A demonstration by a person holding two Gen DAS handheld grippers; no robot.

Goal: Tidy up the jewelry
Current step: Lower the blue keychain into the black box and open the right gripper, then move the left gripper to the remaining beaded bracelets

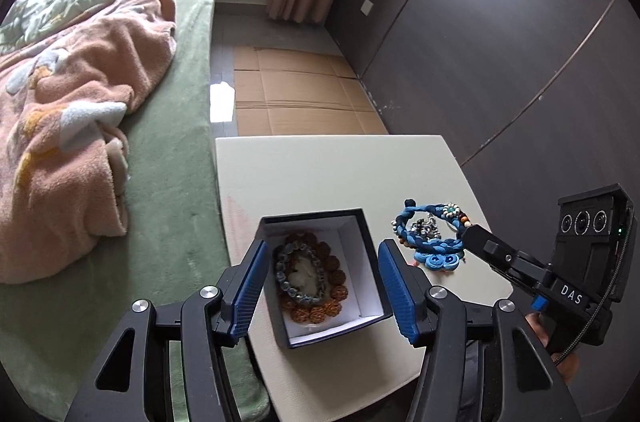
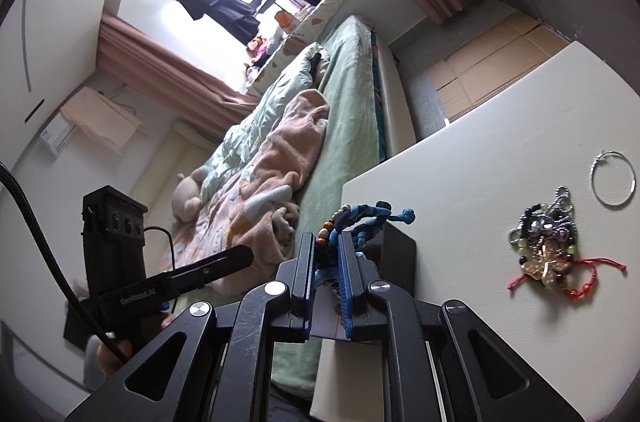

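Observation:
A dark box (image 1: 362, 222) with a white lining stands on the cream table (image 1: 320, 166). A brown bead bracelet (image 1: 334, 276) and a grey bead bracelet (image 1: 286, 274) lie inside it. My left gripper (image 1: 320, 282) is open, its blue pads on either side of the box. My right gripper (image 2: 326, 246) is shut on a blue braided bracelet (image 2: 368, 216), held above the table to the right of the box; it also shows in the left wrist view (image 1: 432, 244). A pile of jewelry (image 2: 548, 246) and a silver hoop (image 2: 614, 182) lie on the table.
A bed with a green sheet (image 1: 168, 190) and a pink blanket (image 1: 76, 126) runs along the table's left side. Flattened cardboard (image 1: 296, 90) covers the floor beyond the table. A dark wall (image 1: 500, 42) stands at the right.

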